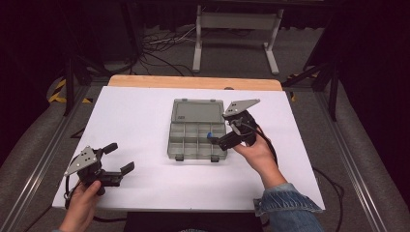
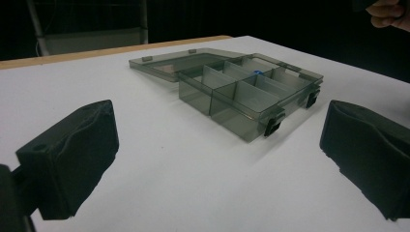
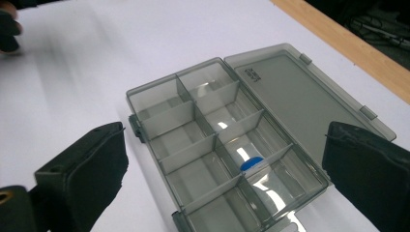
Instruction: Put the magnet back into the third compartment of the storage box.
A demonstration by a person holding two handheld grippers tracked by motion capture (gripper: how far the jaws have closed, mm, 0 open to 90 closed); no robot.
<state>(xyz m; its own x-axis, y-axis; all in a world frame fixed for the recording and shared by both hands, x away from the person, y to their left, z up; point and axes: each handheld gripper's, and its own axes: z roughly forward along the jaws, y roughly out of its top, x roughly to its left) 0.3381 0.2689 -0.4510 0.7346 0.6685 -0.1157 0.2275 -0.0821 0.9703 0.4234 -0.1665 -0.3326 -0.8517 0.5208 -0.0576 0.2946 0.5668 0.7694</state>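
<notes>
Landmark: the smoky grey compartment box, lying near the middle of the white tabletop.

Nearest the person, well to the near left of the box: left tongs, held in the left hand just above the tabletop edge. Jaws spread wide, nothing between them. In the left gripper view both black pads stand far apart with bare white surface between, and the box lies ahead, well clear of them.

Level with the box, at its right side: right tongs, held in the right hand, denim sleeve behind. Jaws wide open, gripping nothing; in the right gripper view the pads flank the box from above, and I cannot tell whether they touch it.

The box itself: open, lid folded flat on the far side, towards the wooden edge of the tabletop. Two rows of divided compartments, black latches on the near wall. A small blue piece sits in a compartment of the lid-side row, towards the right end of the box; its shape is too small to tell.

Beyond the box: floor with cables and a pale frame.
</notes>
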